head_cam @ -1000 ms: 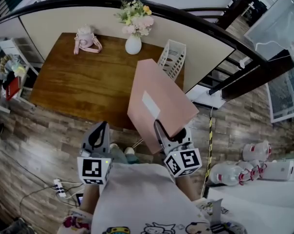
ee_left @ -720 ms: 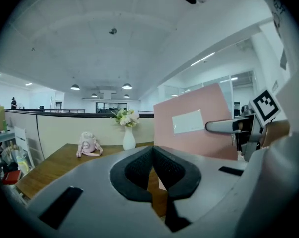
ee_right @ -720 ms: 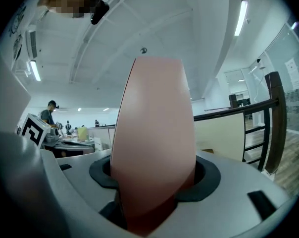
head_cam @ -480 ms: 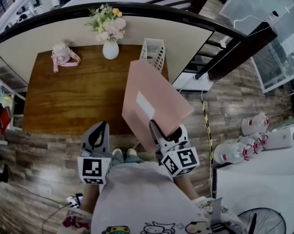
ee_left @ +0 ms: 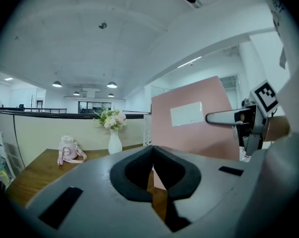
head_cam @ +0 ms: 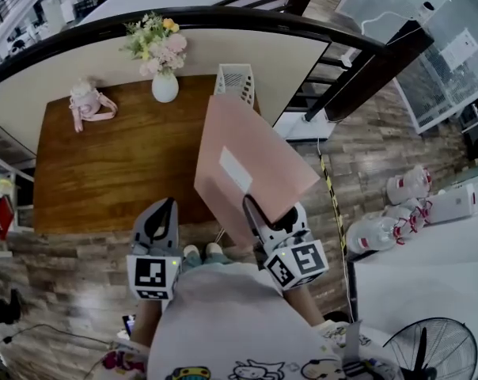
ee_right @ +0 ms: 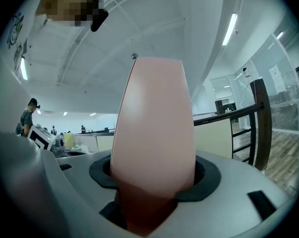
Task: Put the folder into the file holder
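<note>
1. Right gripper (head_cam: 249, 204): jaws clenched on the near edge of the pink folder (head_cam: 255, 165). In the right gripper view the folder stands between both pads and fills the middle of the frame.
2. Left gripper (head_cam: 166, 206): jaws closed pad to pad with nothing between them. It is held to the left of the folder and does not touch it.
3. Folder position: held in the air, tilted, over the near right corner of the wooden table (head_cam: 104, 165). It is not in the file holder (head_cam: 233, 81). In the head view its far corner lies just short of the holder.
4. Folder marking: one white rectangular label (head_cam: 235, 170) on the upper face. No writing on it can be read.
5. File holder: white mesh, upright at the far right edge of the table.
6. Other items on the table: a white vase (head_cam: 165, 87) of flowers just left of the file holder, and a pink bottle with a strap (head_cam: 85, 101) at the far left.
7. Each gripper carries a cube with black-and-white square markers.
</note>
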